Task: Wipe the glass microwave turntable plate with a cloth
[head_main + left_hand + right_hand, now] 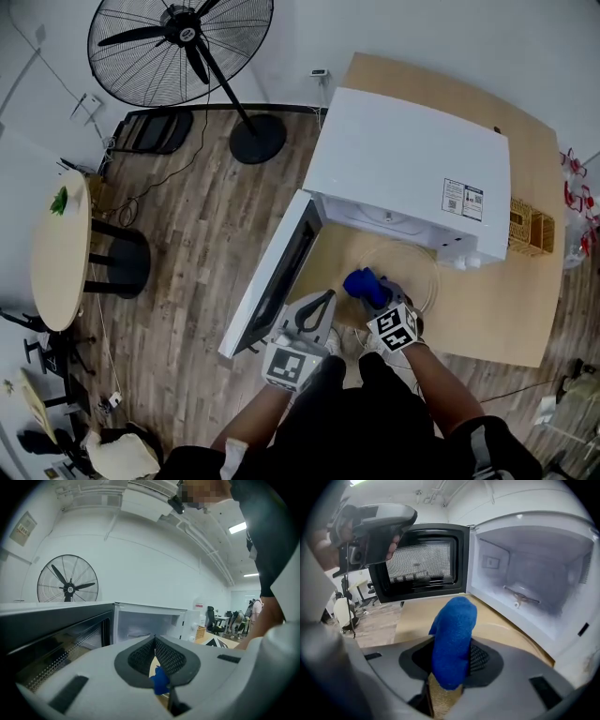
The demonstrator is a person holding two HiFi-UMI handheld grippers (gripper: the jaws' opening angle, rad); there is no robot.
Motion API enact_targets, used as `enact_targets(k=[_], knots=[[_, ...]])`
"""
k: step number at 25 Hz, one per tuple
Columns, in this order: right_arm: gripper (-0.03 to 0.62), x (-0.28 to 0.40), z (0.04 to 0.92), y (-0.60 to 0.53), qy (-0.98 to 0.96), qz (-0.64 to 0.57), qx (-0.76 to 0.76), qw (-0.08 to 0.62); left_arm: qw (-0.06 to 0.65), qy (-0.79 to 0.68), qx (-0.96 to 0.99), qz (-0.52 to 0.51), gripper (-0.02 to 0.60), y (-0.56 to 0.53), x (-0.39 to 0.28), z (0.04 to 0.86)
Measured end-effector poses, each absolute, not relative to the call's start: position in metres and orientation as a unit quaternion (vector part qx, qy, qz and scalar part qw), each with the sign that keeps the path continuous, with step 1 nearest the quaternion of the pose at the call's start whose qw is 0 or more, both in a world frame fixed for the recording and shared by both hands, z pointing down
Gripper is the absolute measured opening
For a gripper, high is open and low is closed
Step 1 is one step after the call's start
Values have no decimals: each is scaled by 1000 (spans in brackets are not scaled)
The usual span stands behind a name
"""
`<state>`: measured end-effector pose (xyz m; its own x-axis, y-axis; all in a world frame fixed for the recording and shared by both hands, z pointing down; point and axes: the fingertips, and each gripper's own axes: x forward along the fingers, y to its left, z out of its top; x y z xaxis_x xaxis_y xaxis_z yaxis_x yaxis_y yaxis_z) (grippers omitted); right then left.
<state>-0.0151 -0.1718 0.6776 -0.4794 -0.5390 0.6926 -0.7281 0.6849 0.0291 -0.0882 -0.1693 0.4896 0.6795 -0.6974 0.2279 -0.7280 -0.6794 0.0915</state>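
Observation:
The glass turntable plate lies flat on the wooden table, just outside the open microwave. My right gripper is shut on a blue cloth, which hangs over the plate's near left part. In the right gripper view the cloth sticks up between the jaws of the right gripper, facing the empty microwave cavity. My left gripper is shut on nothing, beside the cloth and next to the open door. From the left gripper view, the cloth shows beyond its closed jaws.
The microwave door swings out to the left over the table edge. A wicker basket stands right of the microwave. On the floor stand a large fan, a round table and a black stool. The roller ring remains inside the cavity.

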Motion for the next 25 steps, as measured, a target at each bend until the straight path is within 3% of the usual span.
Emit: enact_targets(k=[14, 25], knots=[[135, 3, 682, -204, -831, 121, 401, 366, 104, -394, 909, 89, 6, -166, -82, 491], [135, 54, 682, -233, -774, 105, 492, 385, 113, -395, 909, 70, 6, -168, -75, 477]])
